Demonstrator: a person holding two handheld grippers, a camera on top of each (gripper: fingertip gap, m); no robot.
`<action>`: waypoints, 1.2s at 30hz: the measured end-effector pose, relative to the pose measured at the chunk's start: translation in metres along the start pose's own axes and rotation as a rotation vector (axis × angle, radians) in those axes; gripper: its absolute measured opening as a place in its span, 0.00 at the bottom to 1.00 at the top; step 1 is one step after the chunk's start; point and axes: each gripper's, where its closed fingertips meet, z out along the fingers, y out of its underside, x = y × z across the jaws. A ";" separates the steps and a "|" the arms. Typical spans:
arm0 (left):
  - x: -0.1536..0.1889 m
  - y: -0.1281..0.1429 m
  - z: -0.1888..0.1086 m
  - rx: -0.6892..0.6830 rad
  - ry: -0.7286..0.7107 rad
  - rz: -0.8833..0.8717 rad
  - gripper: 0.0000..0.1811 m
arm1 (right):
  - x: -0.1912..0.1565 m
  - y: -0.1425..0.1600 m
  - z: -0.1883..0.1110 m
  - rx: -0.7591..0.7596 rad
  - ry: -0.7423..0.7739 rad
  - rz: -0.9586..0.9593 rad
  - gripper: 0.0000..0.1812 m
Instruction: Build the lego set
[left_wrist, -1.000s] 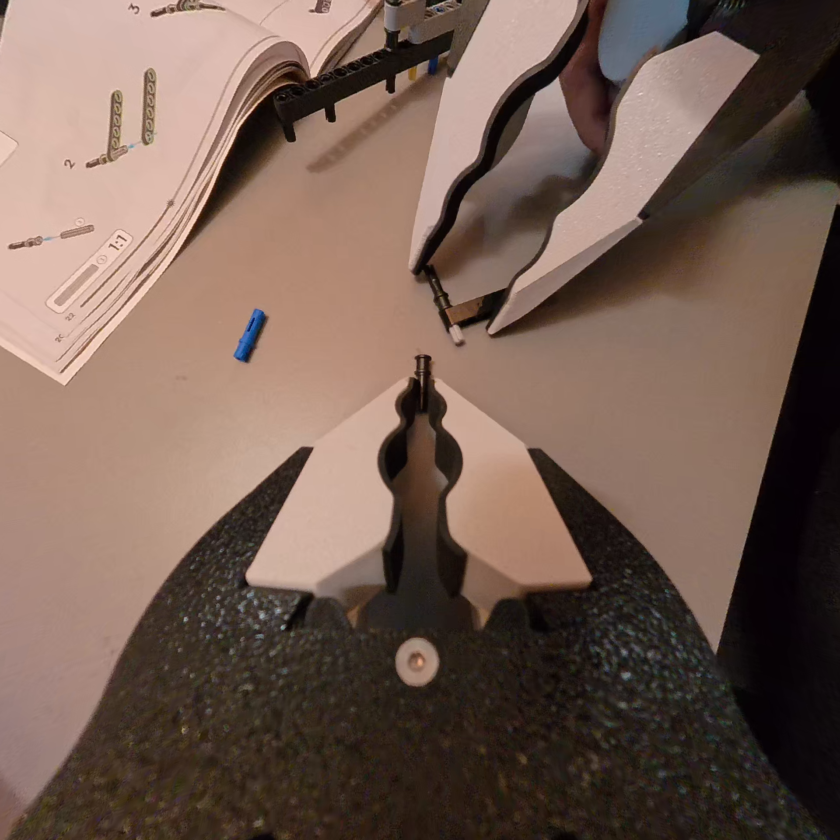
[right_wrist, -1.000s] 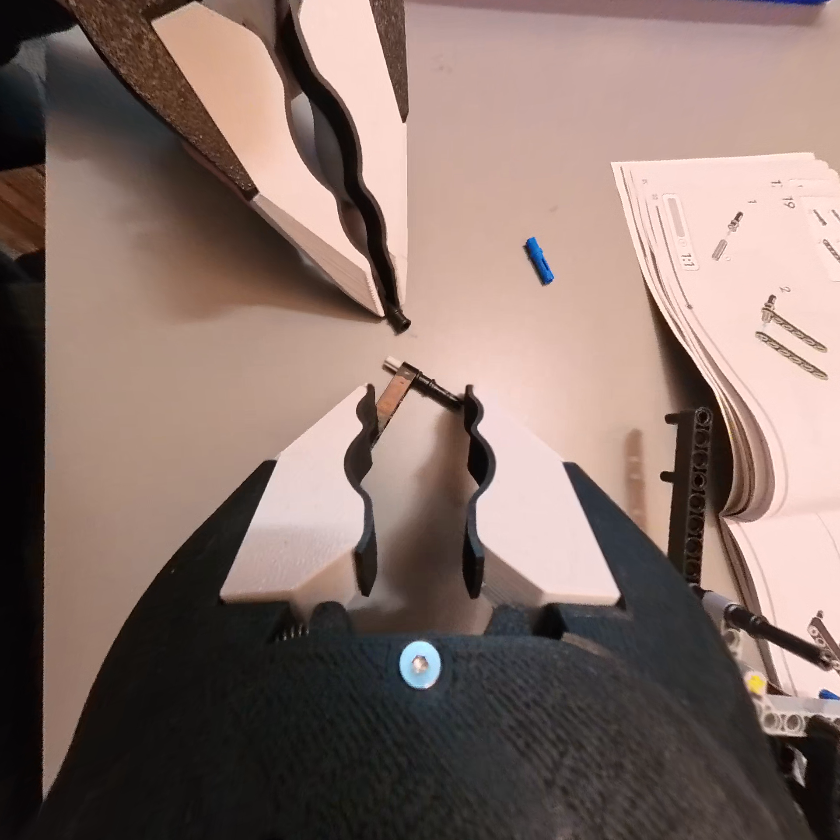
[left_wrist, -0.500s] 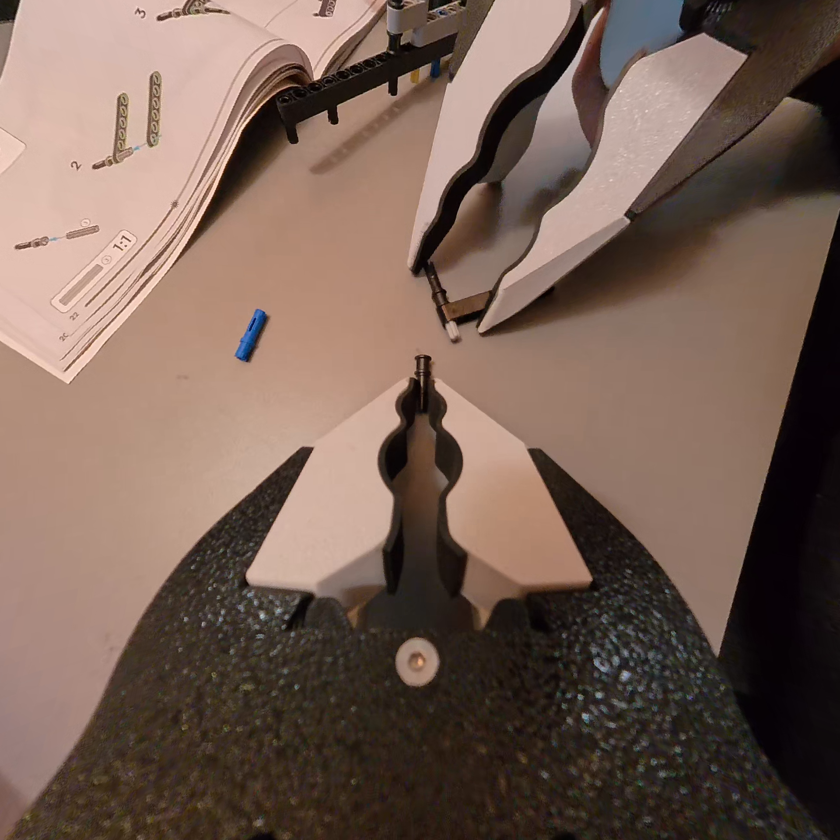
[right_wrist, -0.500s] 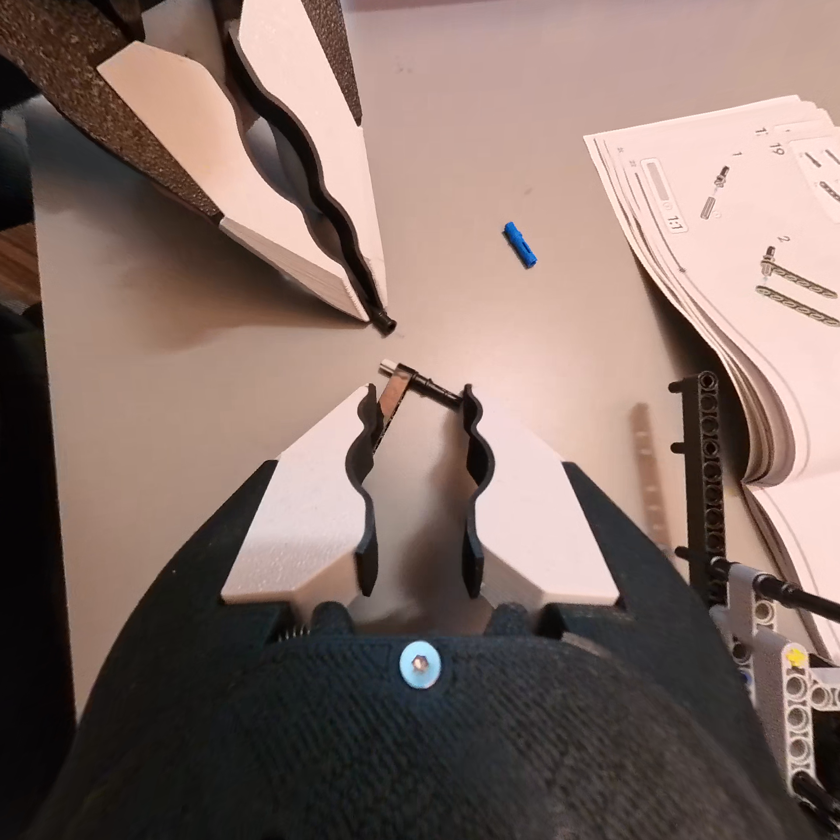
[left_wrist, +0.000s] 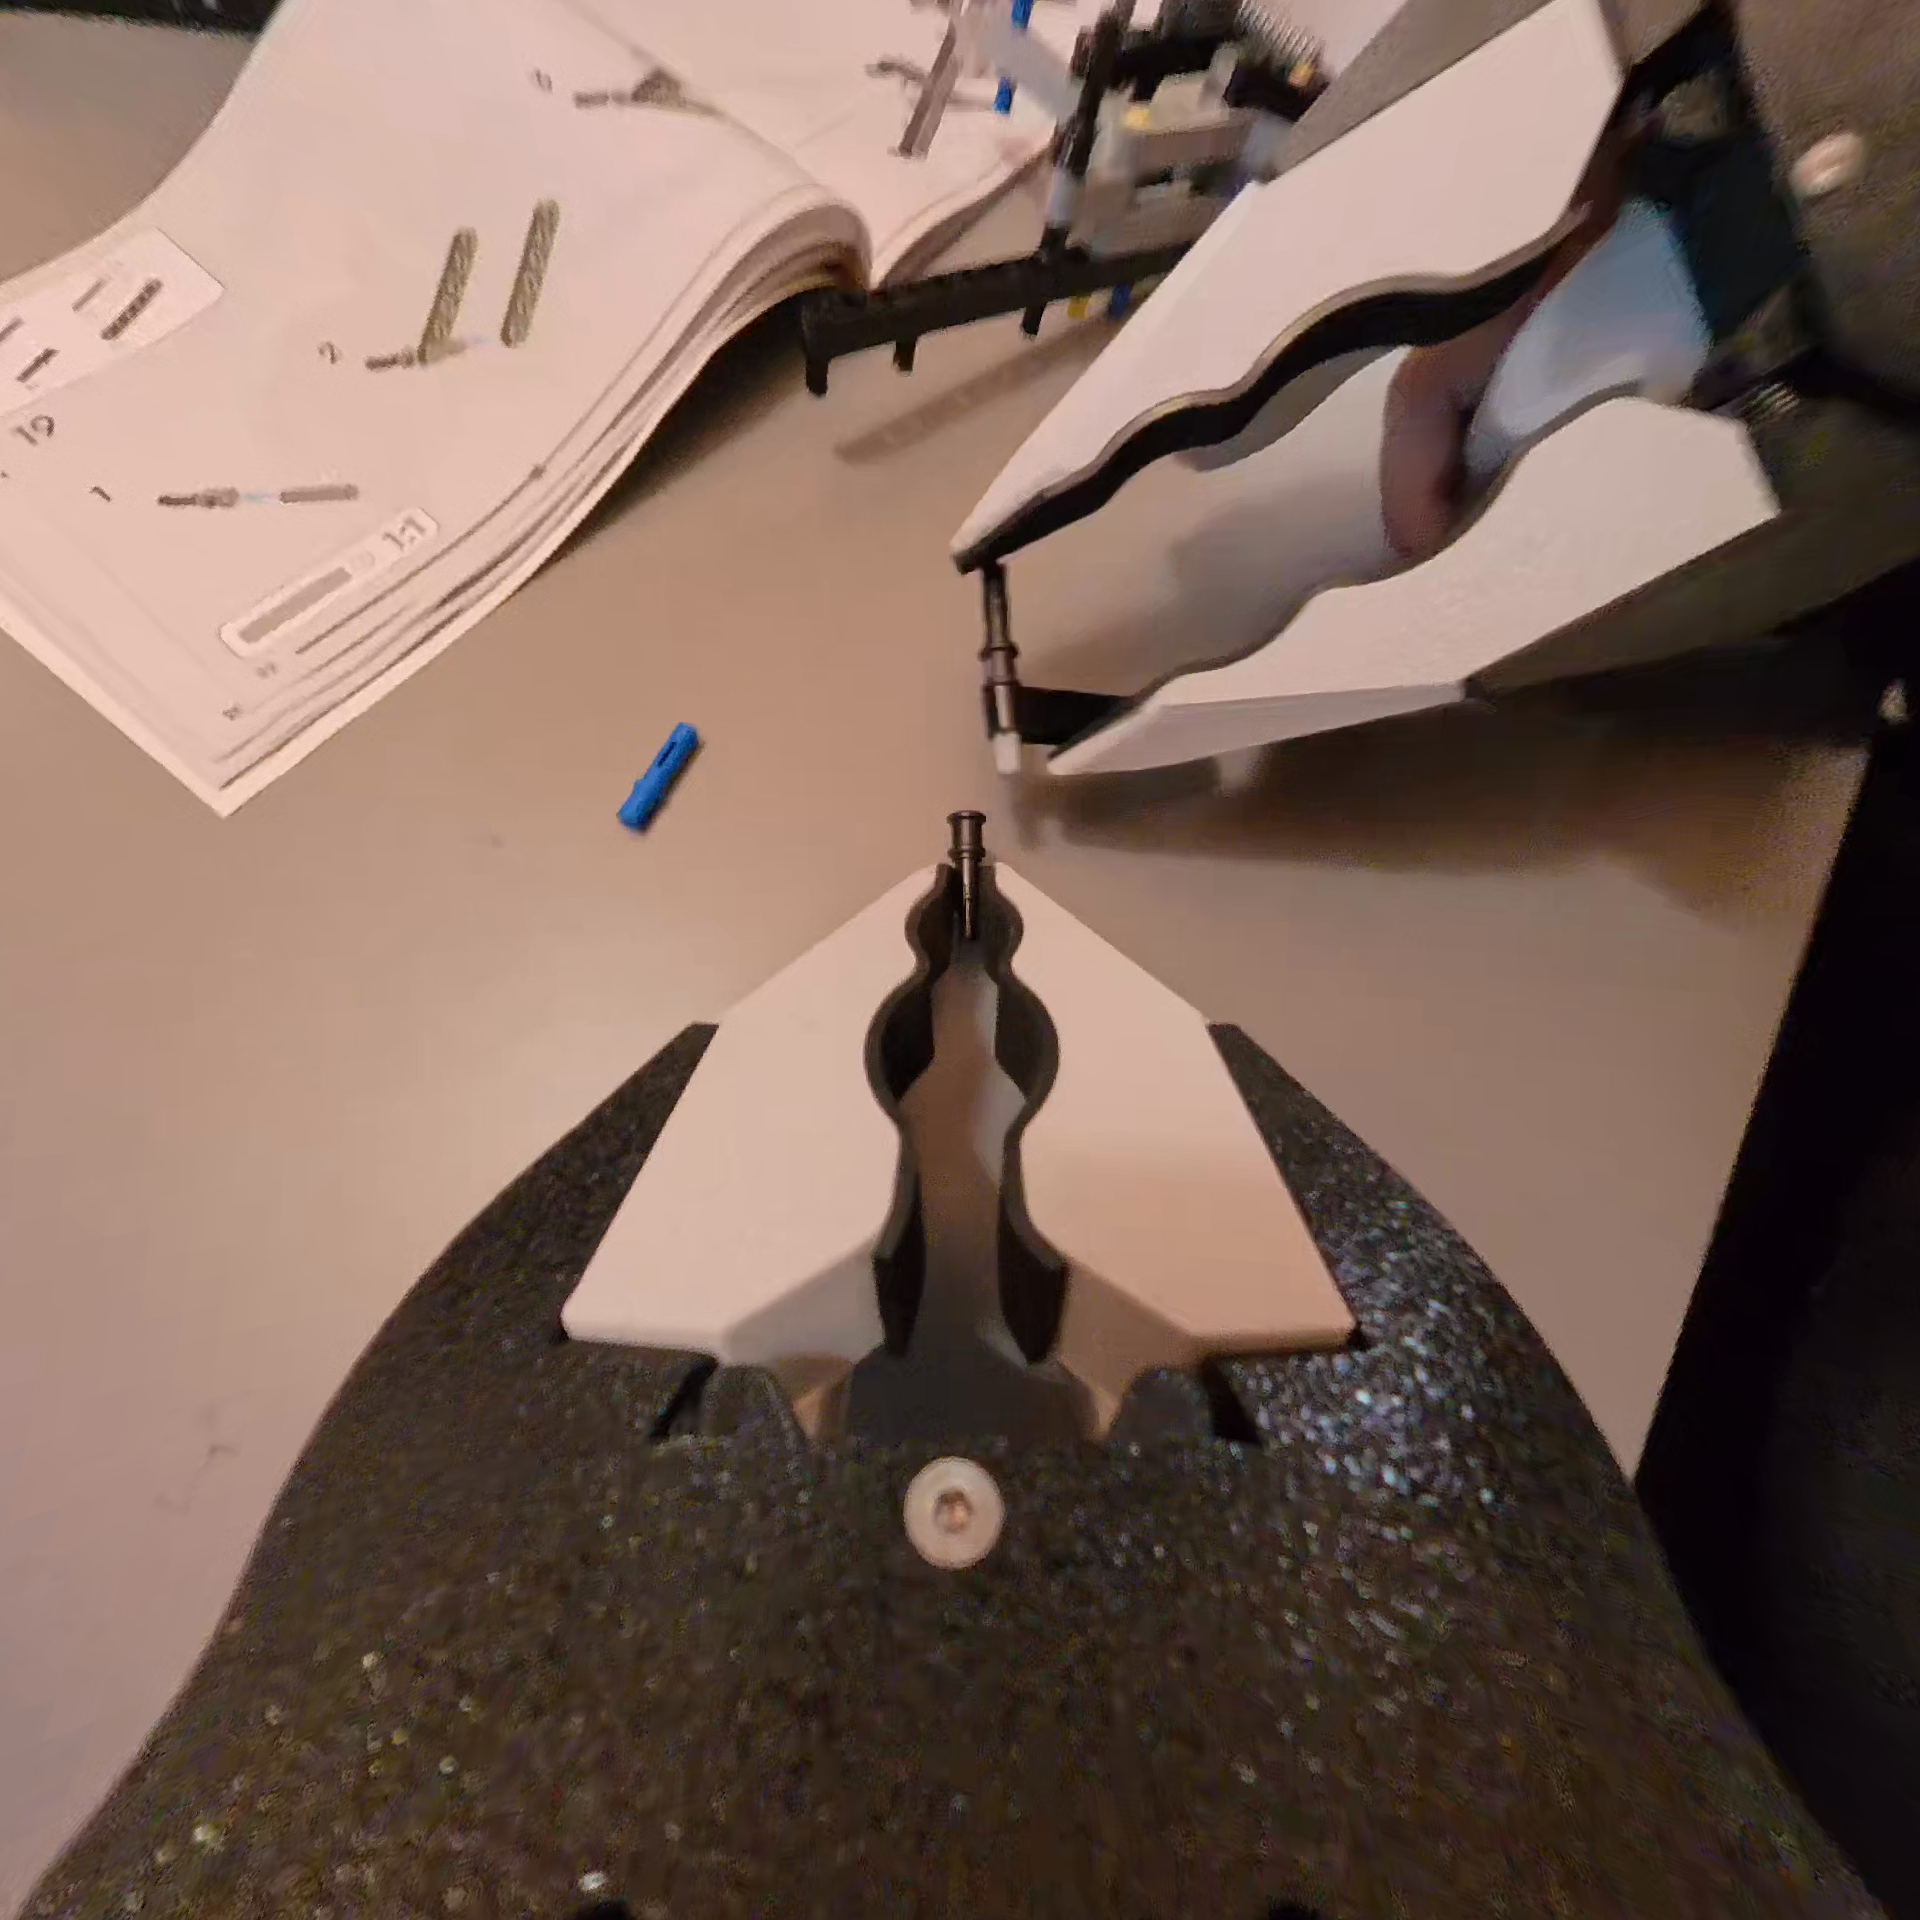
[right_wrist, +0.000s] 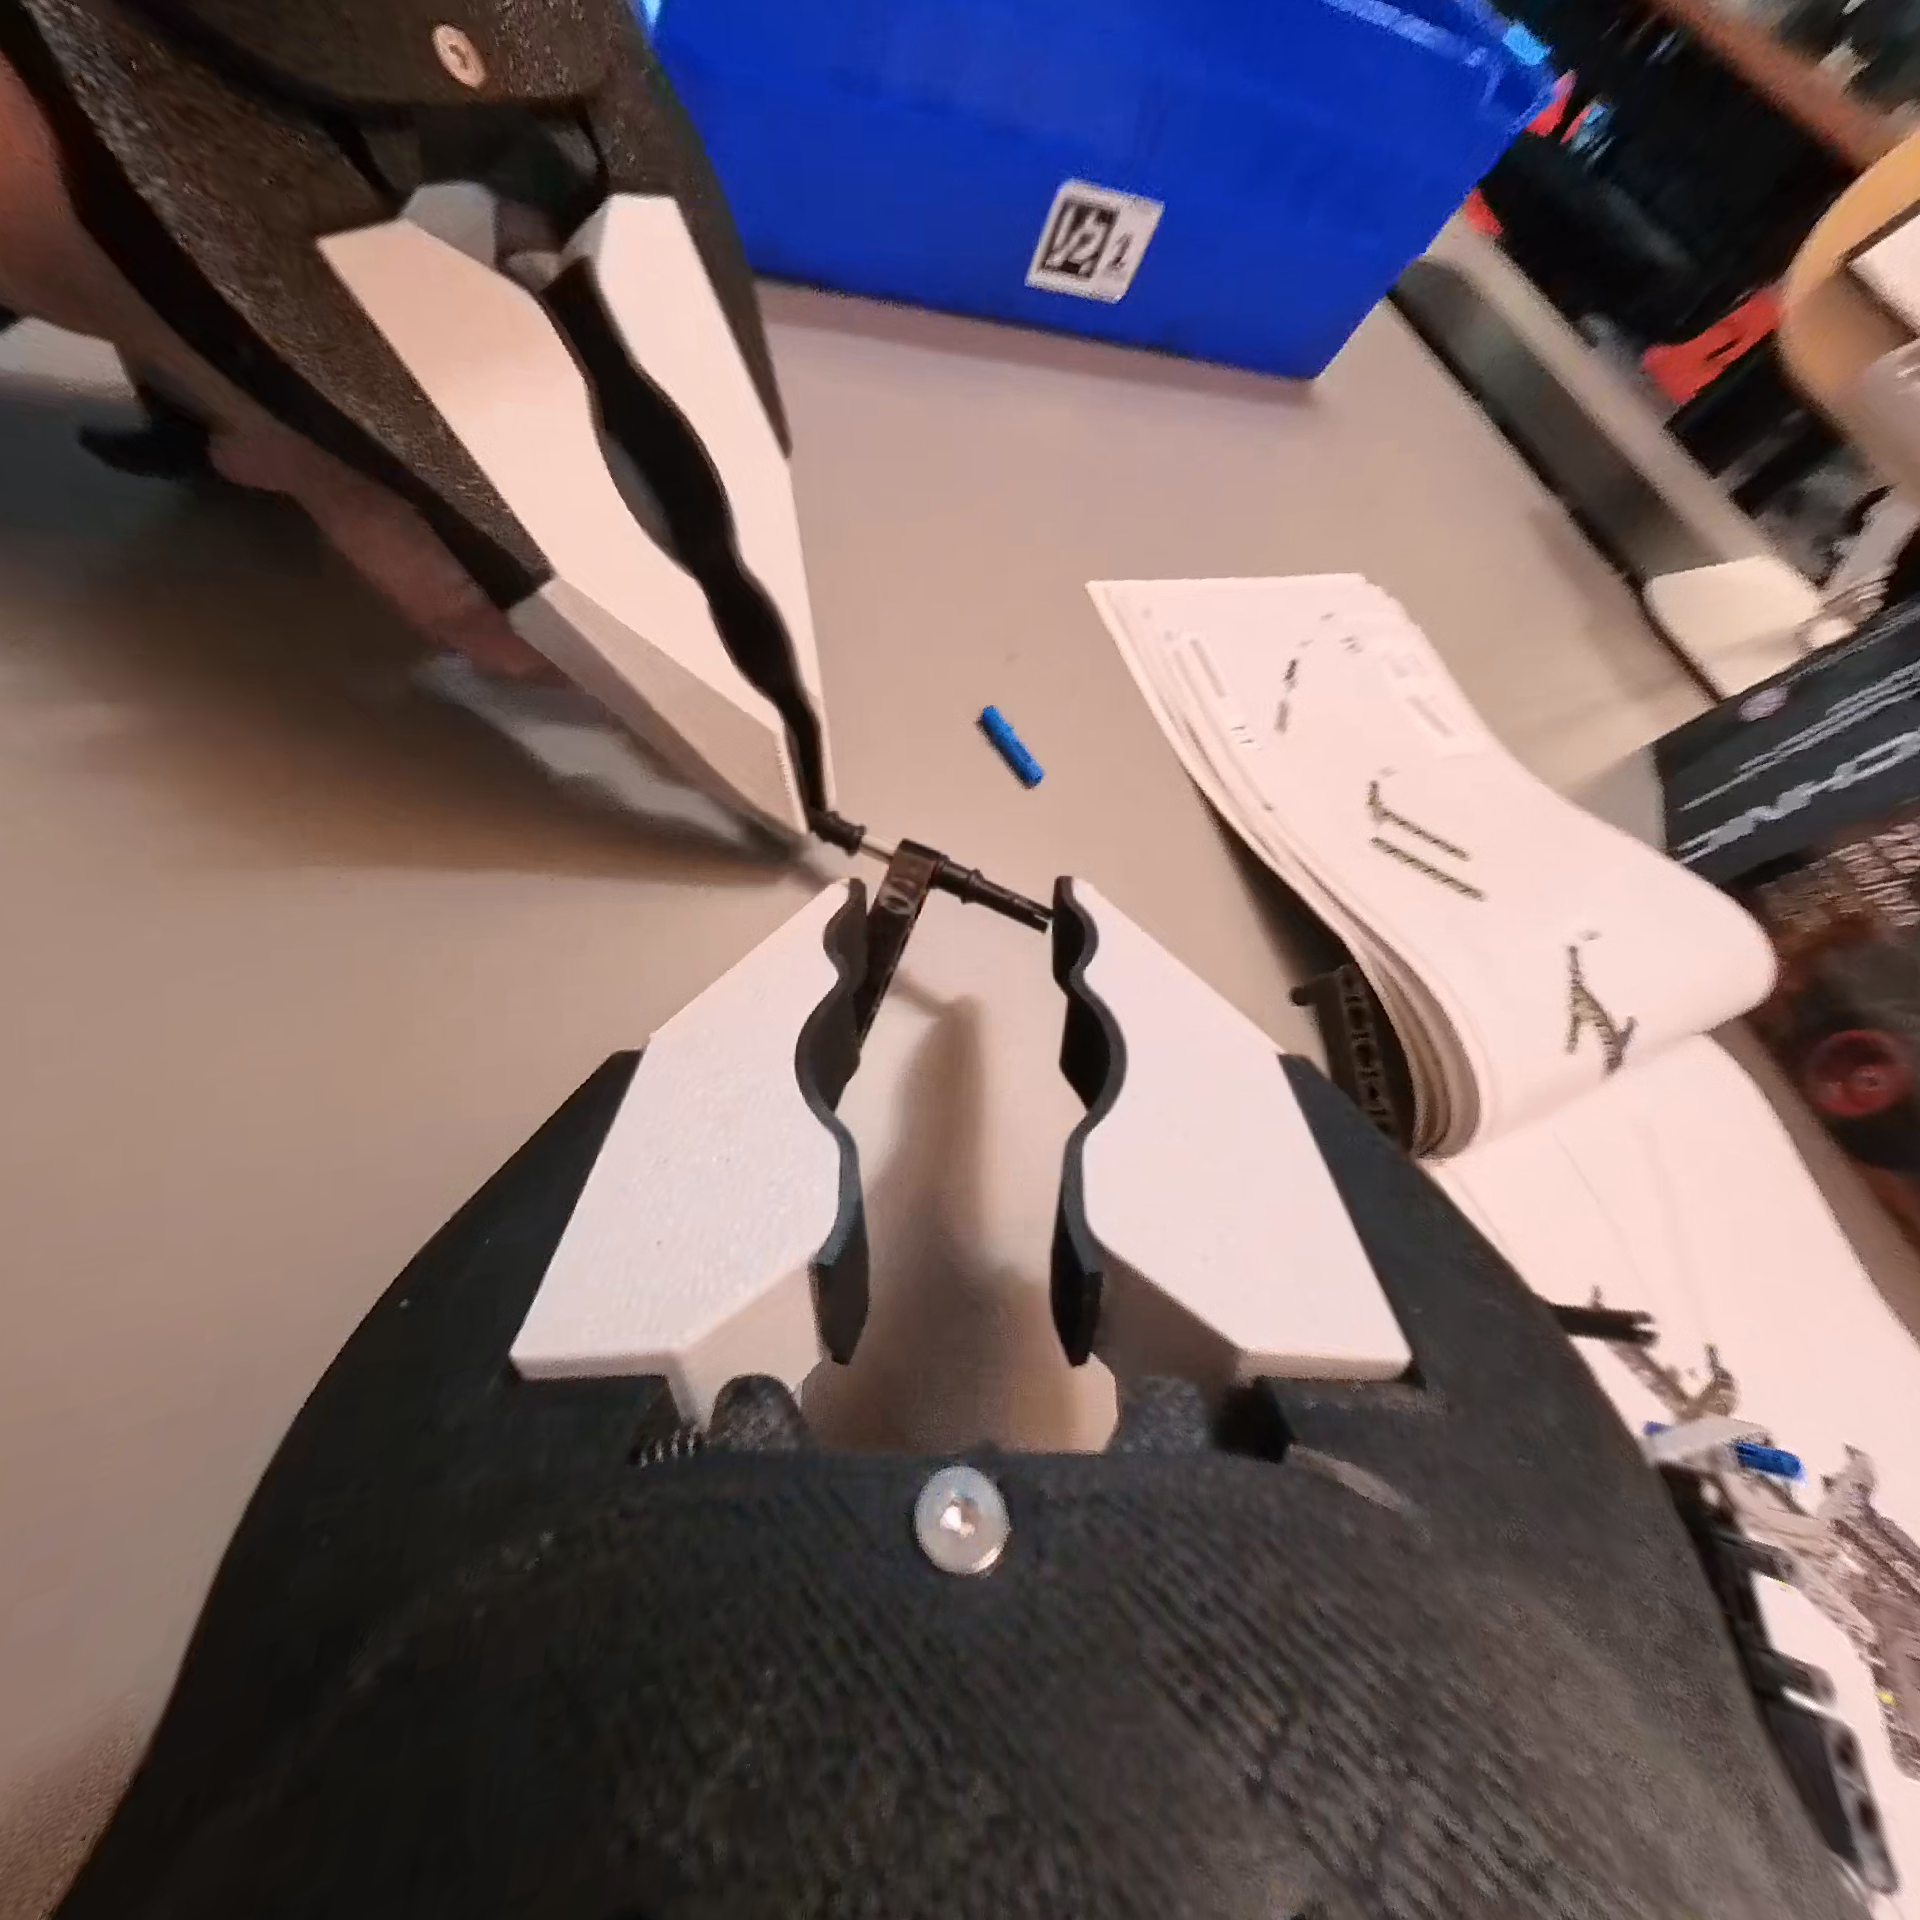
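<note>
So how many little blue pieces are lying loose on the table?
1. The blue pin lies alone on the bare table, between the instruction booklet and the two grippers. More may hide among the built parts.

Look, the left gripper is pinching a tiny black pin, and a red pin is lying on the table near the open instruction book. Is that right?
Not quite. The loose pin on the table is blue, not red, as the left wrist view shows. The rest holds: the left gripper pinches a tiny black pin, and the blue one lies near the open instruction book.
</note>
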 end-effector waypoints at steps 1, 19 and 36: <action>0.002 -0.005 -0.002 0.031 0.019 -0.004 0.01 | 0.003 -0.002 -0.001 0.014 0.019 -0.005 0.18; -0.003 -0.016 -0.005 0.104 -0.023 -0.001 0.01 | 0.008 -0.013 0.002 0.074 0.146 -0.146 0.18; 0.002 -0.040 -0.017 0.280 0.093 -0.134 0.01 | -0.006 -0.032 -0.010 0.198 0.023 -0.088 0.00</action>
